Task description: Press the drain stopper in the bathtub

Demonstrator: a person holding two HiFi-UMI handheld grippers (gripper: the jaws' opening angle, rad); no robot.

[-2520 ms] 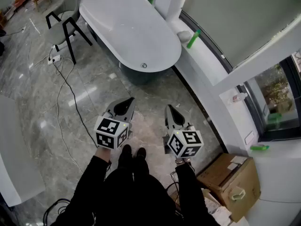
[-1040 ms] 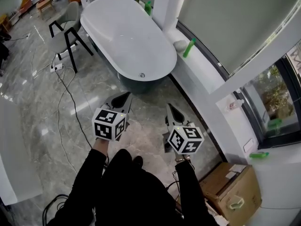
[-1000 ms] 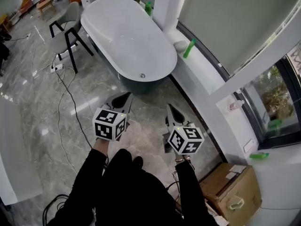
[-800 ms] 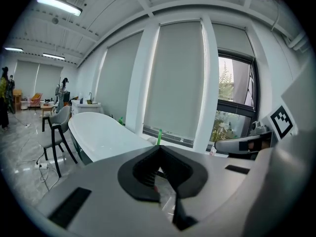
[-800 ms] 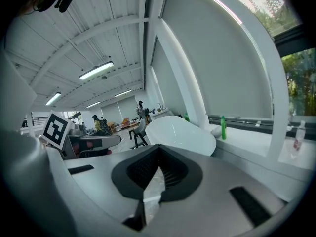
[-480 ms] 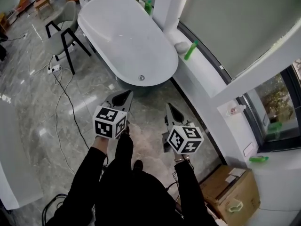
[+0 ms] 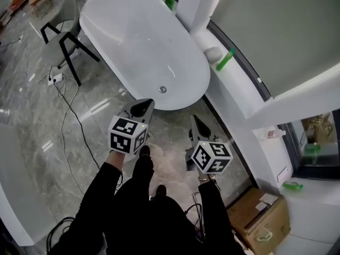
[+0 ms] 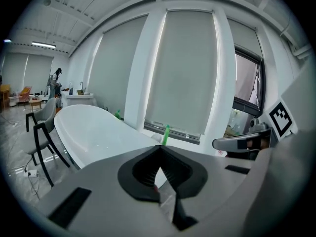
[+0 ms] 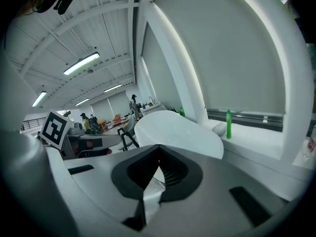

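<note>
Sleeves (image 7: 101,195): black cloth on both my arms, at the bottom of the head view.
Left claw (image 7: 142,108): I hold it out in front of me. In its own view (image 8: 159,148) the two dark ribbed pads meet at the tip and nothing is between them, so it is closed and empty.
Right claw (image 7: 197,126): also closed at the tip and empty (image 9: 159,147), beside the left one and a little lower in the head view.
Floor (image 7: 42,121): grey marble tiles, glossy, with light reflections. A thin cable (image 7: 69,121) runs across them.
Cardboard box (image 7: 263,222): brown, on the floor at my right.
Bathtub (image 7: 106,7): oval, smooth white inside with a dark outer wall at its near end. It stands ahead of both claws (image 8: 94,132) (image 9: 173,127).
Drain stopper (image 7: 162,90): small round metal disc on the bottom of the bathtub, at the near end. It lies just beyond the tip of my left claw, a little to the right, between the lines of the two claws. No claw touches it.
Window ledge (image 7: 239,97): white, along the right side of the bathtub. A green bottle (image 7: 225,60) stands on it.
Chair (image 7: 58,33): pale seat, black legs, to the left of the bathtub.
</note>
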